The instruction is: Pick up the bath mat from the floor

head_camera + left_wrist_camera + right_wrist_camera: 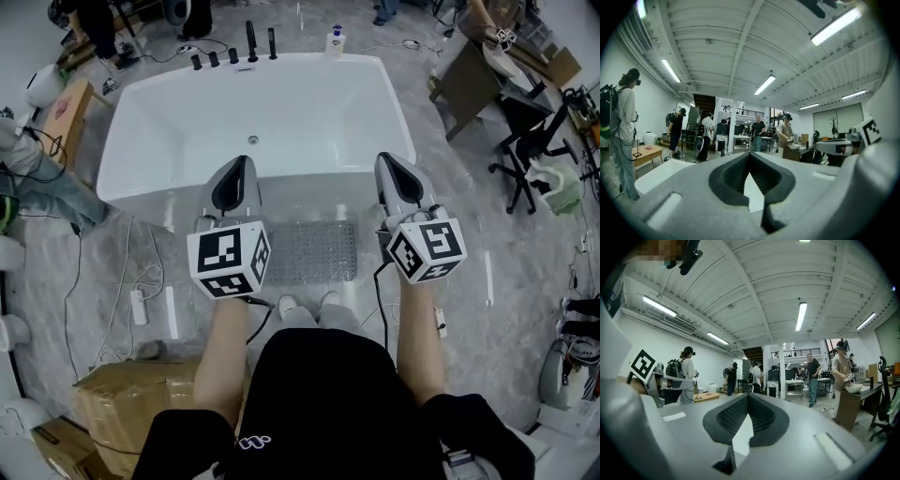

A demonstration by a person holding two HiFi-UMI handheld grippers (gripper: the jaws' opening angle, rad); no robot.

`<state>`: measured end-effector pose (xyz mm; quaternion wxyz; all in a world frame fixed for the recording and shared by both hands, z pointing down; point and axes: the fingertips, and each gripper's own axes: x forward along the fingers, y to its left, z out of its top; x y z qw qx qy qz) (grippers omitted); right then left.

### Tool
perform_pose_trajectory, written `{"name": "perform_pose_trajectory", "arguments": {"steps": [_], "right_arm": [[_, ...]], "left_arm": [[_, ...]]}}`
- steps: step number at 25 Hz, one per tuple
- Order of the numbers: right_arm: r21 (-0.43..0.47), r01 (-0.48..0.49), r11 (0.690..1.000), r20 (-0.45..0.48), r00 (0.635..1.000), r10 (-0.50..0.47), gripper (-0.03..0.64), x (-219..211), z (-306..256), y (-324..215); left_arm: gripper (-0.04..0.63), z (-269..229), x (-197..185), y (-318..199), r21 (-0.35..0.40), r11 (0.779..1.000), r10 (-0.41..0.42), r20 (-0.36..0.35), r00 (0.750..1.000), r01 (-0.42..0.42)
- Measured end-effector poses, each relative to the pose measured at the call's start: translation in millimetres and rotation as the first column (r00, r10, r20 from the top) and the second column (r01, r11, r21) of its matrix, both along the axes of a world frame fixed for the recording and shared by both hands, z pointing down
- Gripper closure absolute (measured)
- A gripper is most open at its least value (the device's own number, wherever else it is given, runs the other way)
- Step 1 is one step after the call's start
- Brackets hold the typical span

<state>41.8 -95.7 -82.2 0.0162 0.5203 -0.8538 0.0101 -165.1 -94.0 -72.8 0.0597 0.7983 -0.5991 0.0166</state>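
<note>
The grey studded bath mat (309,251) lies flat on the floor against the front of the white bathtub (150,141). It shows only in the head view, between my two arms. My left gripper (242,161) is held up to the left of the mat and over the tub's front edge, jaws shut and empty. At the same height, right of the mat, my right gripper (386,157) is shut with nothing in it. Both gripper views look level across the room, with the left gripper (749,154) and right gripper (747,395) closed tip to tip.
Black taps (234,52) line the tub's far rim. A cardboard box (131,403) and a power strip (139,307) with cables lie at the lower left. An office chair (530,155) stands at the right. Several people (623,131) stand around the room.
</note>
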Motion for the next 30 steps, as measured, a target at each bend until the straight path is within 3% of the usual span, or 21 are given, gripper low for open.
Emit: {"name": "perform_pose_trajectory", "arguments": {"steps": [8, 17, 26, 30], "right_arm": [[-0.099, -0.004, 0.995, 0.0, 1.0, 0.004, 0.609, 19, 42, -6], [-0.224, -0.043, 0.974, -0.032, 0.999, 0.036, 0.609, 42, 105, -13], [-0.362, -0.076, 0.929, -0.045, 0.997, 0.064, 0.609, 49, 187, -10], [-0.439, -0.079, 0.895, -0.054, 0.997, 0.061, 0.609, 51, 228, -1]], "left_arm": [[0.594, 39, 10, -6, -0.106, 0.994, 0.006, 0.016, 1.0, -0.004], [0.594, 102, 17, -17, -0.23, 0.973, 0.024, 0.034, 0.999, -0.016], [0.594, 181, 16, -15, -0.349, 0.937, 0.053, 0.067, 0.996, -0.027], [0.594, 221, 23, -5, -0.425, 0.904, 0.069, 0.049, 0.996, -0.042]]}}
